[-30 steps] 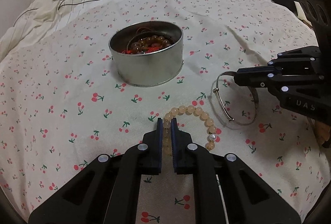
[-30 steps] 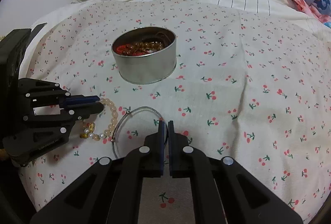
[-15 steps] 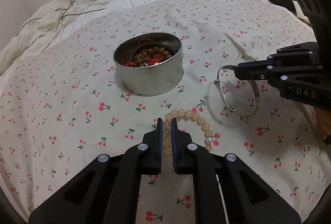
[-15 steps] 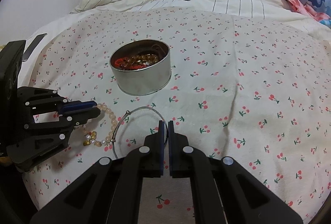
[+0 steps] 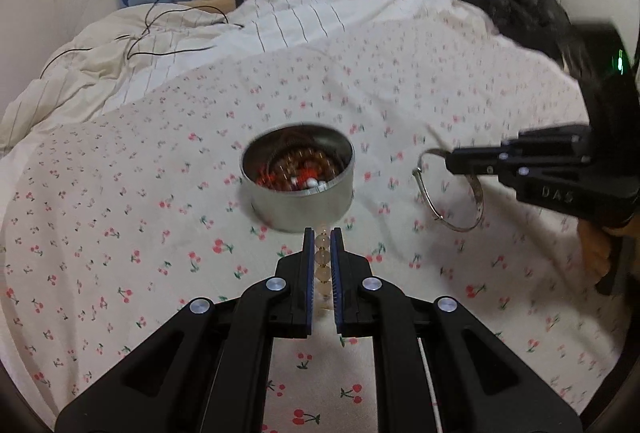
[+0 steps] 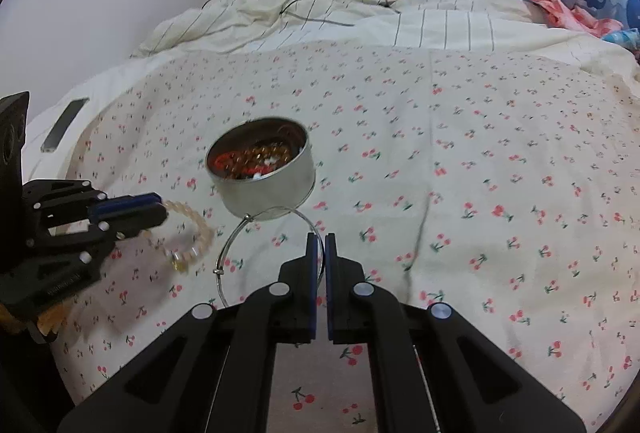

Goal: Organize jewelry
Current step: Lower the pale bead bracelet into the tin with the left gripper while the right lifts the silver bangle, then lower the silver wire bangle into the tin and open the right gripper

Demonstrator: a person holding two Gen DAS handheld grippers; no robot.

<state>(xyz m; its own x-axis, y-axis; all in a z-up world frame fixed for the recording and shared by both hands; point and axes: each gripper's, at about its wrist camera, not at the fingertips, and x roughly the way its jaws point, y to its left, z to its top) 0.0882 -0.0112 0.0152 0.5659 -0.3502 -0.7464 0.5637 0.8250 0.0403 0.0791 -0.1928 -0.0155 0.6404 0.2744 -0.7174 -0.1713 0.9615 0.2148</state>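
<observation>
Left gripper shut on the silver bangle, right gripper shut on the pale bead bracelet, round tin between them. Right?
Swapped. The left wrist view shows the left gripper shut on the pale bead bracelet; the right gripper holds the silver bangle. The round tin does sit between them.

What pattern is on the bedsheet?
Small red cherries on white bedsheet; right wrist view shows it best.

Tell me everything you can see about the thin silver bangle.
The bangle is a thin ring of silvery metal wire, with a small sliding clasp on its rim. The right gripper holds it, jaws shut on the far side of the ring, so it hangs tilted above the cherry-print bedsheet and is not lying flat. In the right wrist view its upper arc crosses in front of the round metal tin; whether they touch, I cannot tell. It looks whole and unbent.
</observation>
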